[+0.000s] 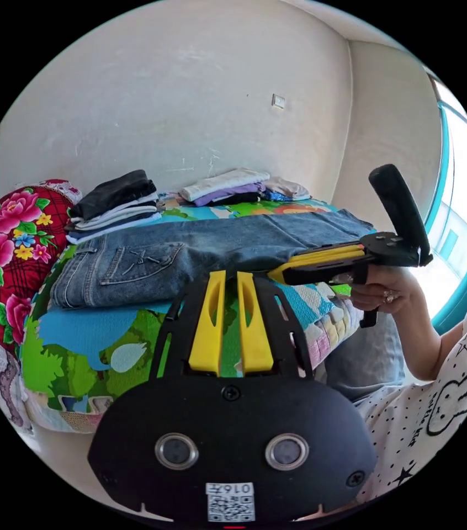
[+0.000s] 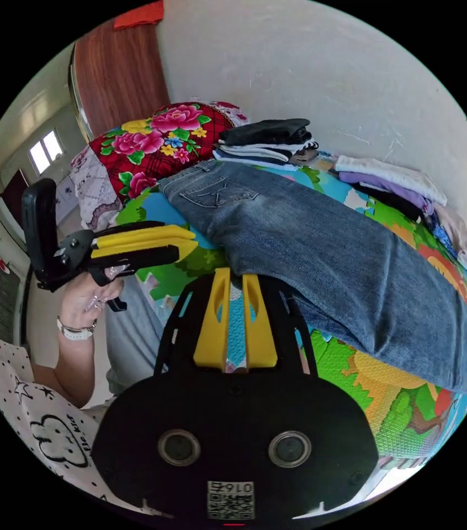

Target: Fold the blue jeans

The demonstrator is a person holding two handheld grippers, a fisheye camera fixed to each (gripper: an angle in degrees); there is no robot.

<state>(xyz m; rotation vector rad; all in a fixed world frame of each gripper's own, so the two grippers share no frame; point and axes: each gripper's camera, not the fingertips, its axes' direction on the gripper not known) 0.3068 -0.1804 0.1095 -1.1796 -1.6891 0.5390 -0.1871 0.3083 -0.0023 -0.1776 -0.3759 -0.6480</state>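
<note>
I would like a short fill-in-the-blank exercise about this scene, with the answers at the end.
1. The blue jeans lie flat on a colourful ____.
2. The pillow beside the jeans has a ____ pattern.
3. Against the wall stand ____ stacks of folded clothes.
4. The left gripper holds ____.

Answers: mat; flower; two; nothing

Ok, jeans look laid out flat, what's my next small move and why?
Probably open the right claw and take the jeans at the near edge. They lie folded lengthwise on the mat, with both claws shut and gripping nothing; the left claw hovers nearby.
</note>
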